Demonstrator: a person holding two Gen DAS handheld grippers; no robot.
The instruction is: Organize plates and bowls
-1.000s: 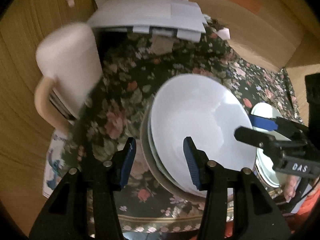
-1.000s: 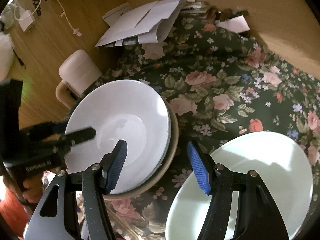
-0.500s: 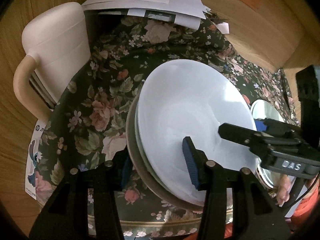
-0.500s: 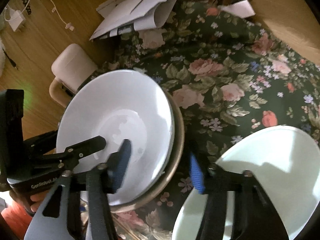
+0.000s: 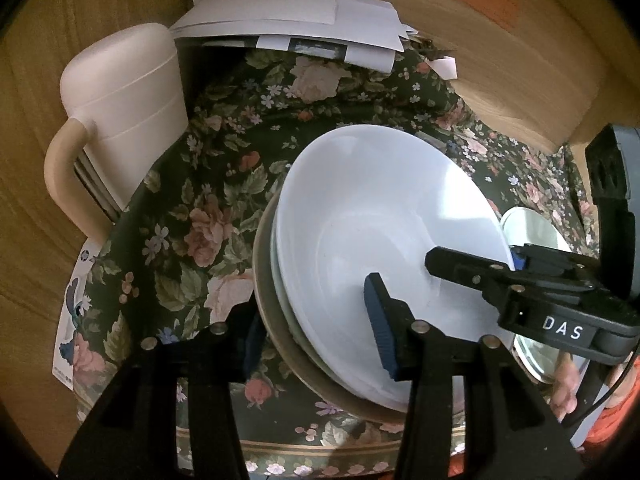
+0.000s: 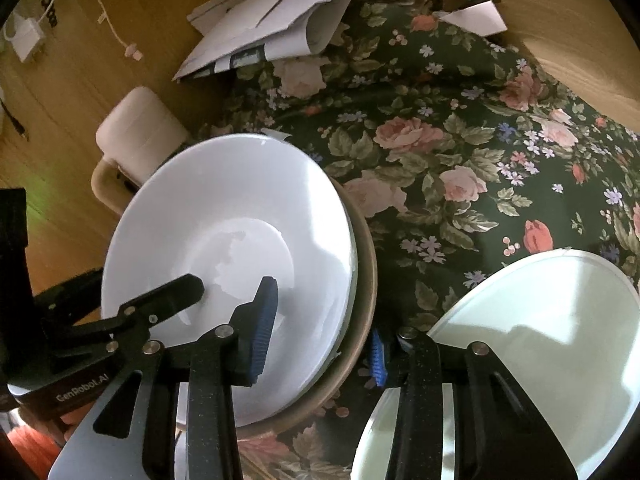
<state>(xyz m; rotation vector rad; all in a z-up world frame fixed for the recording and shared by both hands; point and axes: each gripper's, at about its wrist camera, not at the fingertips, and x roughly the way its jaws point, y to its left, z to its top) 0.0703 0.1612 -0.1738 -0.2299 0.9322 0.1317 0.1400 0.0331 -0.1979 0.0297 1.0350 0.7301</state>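
Note:
A white bowl (image 5: 380, 220) (image 6: 240, 220) tops a stack nested in a tan bowl (image 5: 272, 320) (image 6: 366, 280) on the floral cloth. My left gripper (image 5: 312, 308) straddles the stack's near left rim, one pad inside the white bowl and the other tucked under the tan rim, shut on it. My right gripper (image 6: 322, 312) straddles the opposite rim. Its jaws are closing, with one pad inside the white bowl and the other against the tan wall. A pale green bowl (image 6: 540, 340) (image 5: 532, 232) sits apart to the right.
A cream jug with a handle (image 5: 128, 120) (image 6: 136, 132) stands left of the stack. Loose white papers (image 5: 288, 20) (image 6: 280, 12) lie at the cloth's far edge. Bare floral cloth (image 6: 460, 140) spreads behind the bowls on a wooden top. A hand (image 5: 564, 384) holds the right gripper.
My right gripper's jaws narrowed from wide apart to straddling the stack's right rim. My left gripper's outer pad slipped under the tan rim. The stack stays in place.

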